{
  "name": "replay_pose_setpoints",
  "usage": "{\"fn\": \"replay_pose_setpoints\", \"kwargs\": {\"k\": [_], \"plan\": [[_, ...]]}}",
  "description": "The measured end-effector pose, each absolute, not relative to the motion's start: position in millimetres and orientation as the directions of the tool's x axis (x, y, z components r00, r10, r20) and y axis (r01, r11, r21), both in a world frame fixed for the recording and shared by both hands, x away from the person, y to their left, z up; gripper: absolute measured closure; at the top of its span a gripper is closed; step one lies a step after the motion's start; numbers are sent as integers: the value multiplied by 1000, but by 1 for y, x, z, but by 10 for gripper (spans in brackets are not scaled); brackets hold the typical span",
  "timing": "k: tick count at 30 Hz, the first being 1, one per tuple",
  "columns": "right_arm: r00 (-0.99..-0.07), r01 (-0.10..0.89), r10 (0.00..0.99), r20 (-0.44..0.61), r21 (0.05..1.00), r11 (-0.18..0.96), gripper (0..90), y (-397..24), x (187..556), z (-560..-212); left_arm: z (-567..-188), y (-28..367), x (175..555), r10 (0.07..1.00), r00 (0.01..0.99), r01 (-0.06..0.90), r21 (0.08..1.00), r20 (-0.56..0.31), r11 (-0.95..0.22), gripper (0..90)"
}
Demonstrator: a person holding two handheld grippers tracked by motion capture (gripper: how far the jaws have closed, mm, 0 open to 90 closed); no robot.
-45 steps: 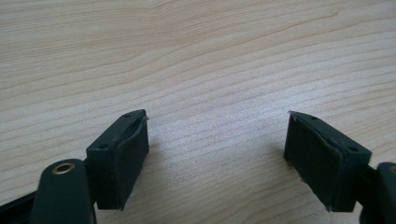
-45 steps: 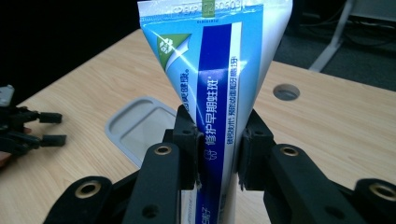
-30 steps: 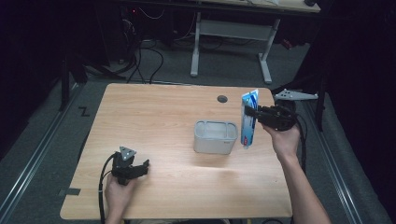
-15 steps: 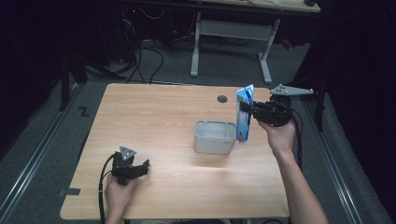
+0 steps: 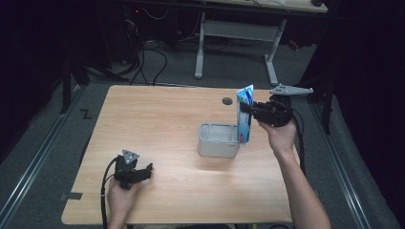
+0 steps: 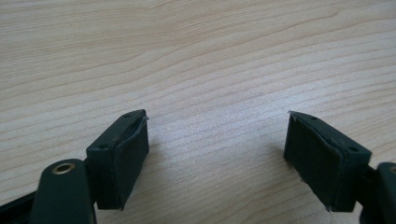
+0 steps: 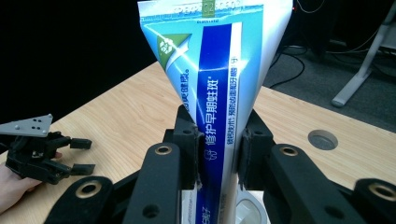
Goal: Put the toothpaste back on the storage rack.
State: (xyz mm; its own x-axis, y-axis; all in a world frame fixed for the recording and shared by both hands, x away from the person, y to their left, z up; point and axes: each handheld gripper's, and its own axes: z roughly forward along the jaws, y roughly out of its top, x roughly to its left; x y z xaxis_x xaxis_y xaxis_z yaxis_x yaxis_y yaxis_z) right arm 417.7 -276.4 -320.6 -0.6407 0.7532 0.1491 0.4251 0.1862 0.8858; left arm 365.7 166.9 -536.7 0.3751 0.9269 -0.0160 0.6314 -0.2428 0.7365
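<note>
A pale wooden table (image 5: pixel 162 124) carries it all. A grey container (image 5: pixel 218 140) sits right of centre. A round cable hole (image 5: pixel 227 101) sits near the far edge.

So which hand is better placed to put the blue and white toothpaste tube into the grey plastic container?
The right. Its gripper already clamps the blue and white toothpaste tube upright beside the grey plastic container; the left gripper rests open, far away.

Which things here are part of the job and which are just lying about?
In the job:
- tube, clamped upright in the right gripper
- grey bin, just below the tube's cap end

Lying about:
- left gripper, open, resting on the table, nothing between its jaws
- round hole in the tabletop
- desk frame and cables behind
</note>
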Motion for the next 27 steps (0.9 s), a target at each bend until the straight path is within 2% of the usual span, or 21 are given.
{"fn": "replay_pose_setpoints", "kwargs": {"k": [27], "plan": [[-669, 383, 733, 124, 903, 197, 728, -237, 439, -314, -537, 167, 366, 926, 377, 632, 735, -16, -245, 223]]}}
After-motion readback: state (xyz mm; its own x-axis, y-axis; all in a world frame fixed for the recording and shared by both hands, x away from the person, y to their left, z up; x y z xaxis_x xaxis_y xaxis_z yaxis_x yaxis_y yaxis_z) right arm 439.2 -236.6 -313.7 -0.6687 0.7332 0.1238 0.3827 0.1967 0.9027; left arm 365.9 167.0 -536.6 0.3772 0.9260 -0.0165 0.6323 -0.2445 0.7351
